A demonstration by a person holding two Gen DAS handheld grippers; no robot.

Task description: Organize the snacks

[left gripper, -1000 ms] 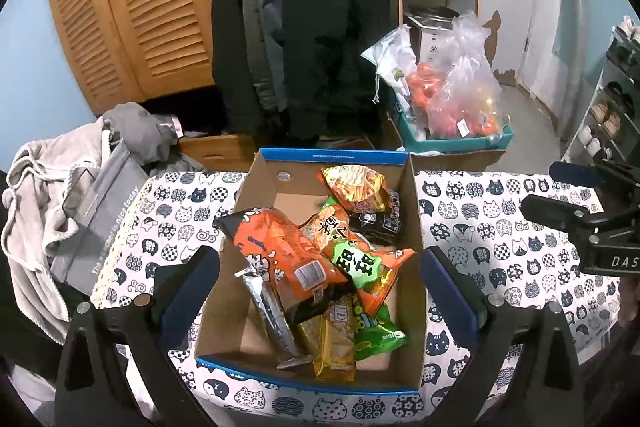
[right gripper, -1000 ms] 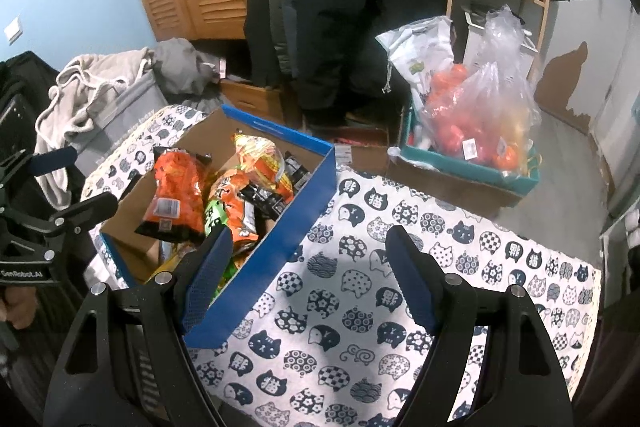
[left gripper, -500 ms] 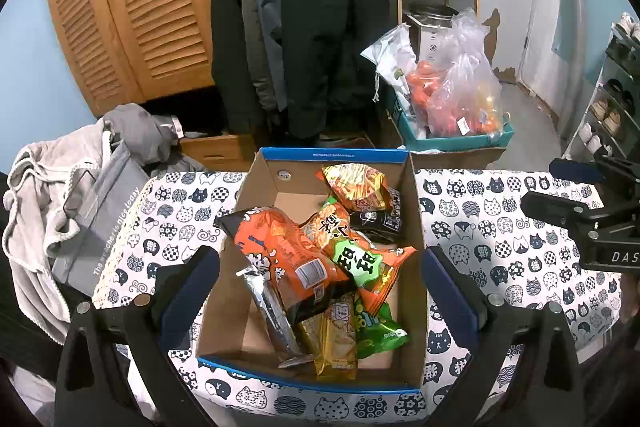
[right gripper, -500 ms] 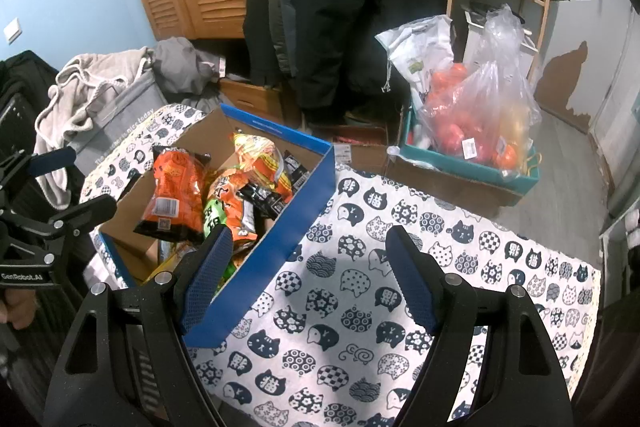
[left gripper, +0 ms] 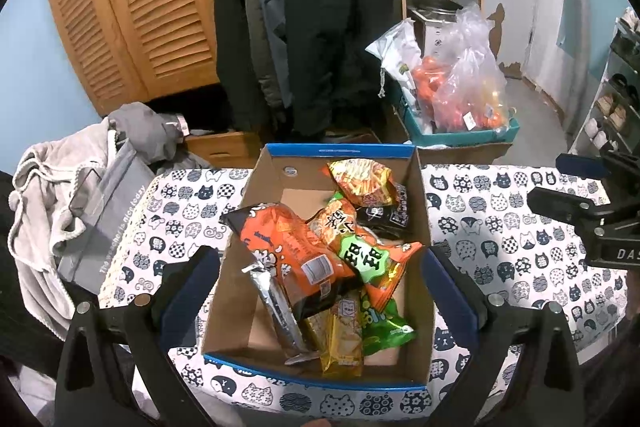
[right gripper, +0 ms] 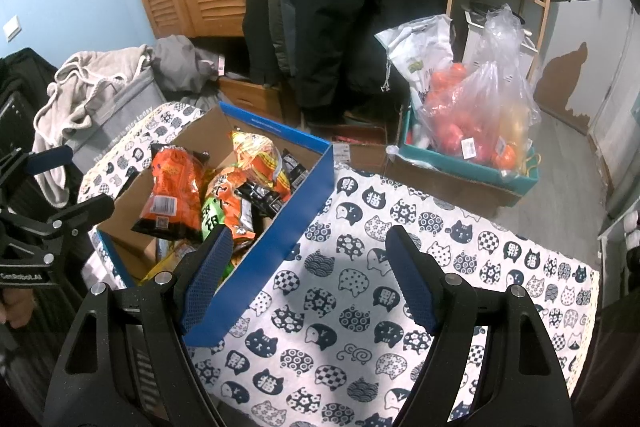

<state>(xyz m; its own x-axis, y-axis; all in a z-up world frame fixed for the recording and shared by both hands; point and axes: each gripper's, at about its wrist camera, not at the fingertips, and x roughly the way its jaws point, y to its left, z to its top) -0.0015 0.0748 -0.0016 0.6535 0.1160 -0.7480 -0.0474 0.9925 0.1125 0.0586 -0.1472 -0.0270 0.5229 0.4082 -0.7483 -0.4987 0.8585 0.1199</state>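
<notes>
Left gripper (left gripper: 320, 283) jaws wide, empty, straddling cardboard box (left gripper: 256, 227) just ahead and below. Right gripper (right gripper: 308, 279) wide, empty, over cat-print cloth (right gripper: 360, 307); box just left of it. Snack bags (left gripper: 320, 251) heaped, overlapping. Risk: grabbing orange bag (left gripper: 288, 247) drags neighbours out; slick foil may slip.

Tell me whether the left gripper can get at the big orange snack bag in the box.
Probably yes: the left gripper is open above the box, and the orange bag lies on top of the pile, uncovered.
</notes>
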